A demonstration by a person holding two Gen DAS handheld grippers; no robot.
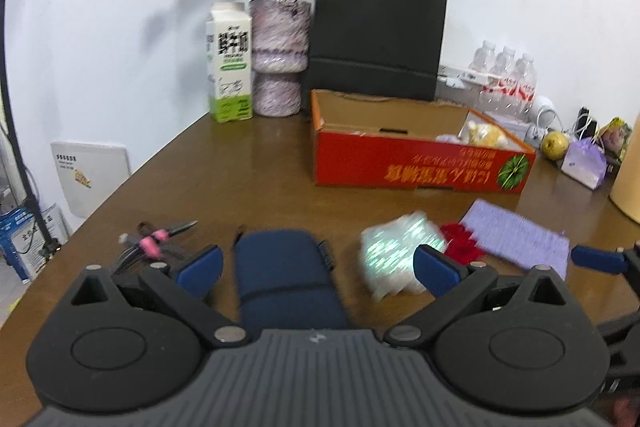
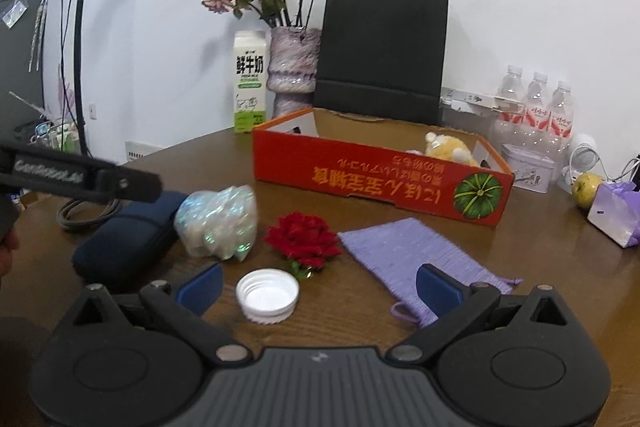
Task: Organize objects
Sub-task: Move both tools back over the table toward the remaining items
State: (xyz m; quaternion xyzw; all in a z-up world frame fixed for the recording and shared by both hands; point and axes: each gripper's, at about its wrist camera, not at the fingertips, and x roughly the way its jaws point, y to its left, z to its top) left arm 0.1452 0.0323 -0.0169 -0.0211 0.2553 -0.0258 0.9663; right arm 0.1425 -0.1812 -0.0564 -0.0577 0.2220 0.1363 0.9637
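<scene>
My left gripper (image 1: 318, 269) is open, with a navy blue case (image 1: 286, 277) lying between its fingers on the table. A shiny iridescent bag (image 1: 402, 251), a red flower (image 1: 460, 245) and a purple knitted pouch (image 1: 520, 237) lie to its right. My right gripper (image 2: 318, 289) is open above a white bottle cap (image 2: 267, 294). Beyond it lie the red flower (image 2: 303, 239), the shiny bag (image 2: 218, 223), the navy case (image 2: 128, 239) and the purple pouch (image 2: 416, 259). An open red cardboard box (image 2: 380, 183) holds a plush toy (image 2: 450, 149).
A milk carton (image 1: 230, 63), a vase of dried roses (image 1: 280, 55) and a black paper bag (image 1: 378, 31) stand at the back. Water bottles (image 2: 536, 107), a tin (image 2: 528, 167), an apple (image 2: 586, 189) and a small purple bag (image 2: 616, 213) are at right. Bundled cables (image 1: 148, 243) lie at left.
</scene>
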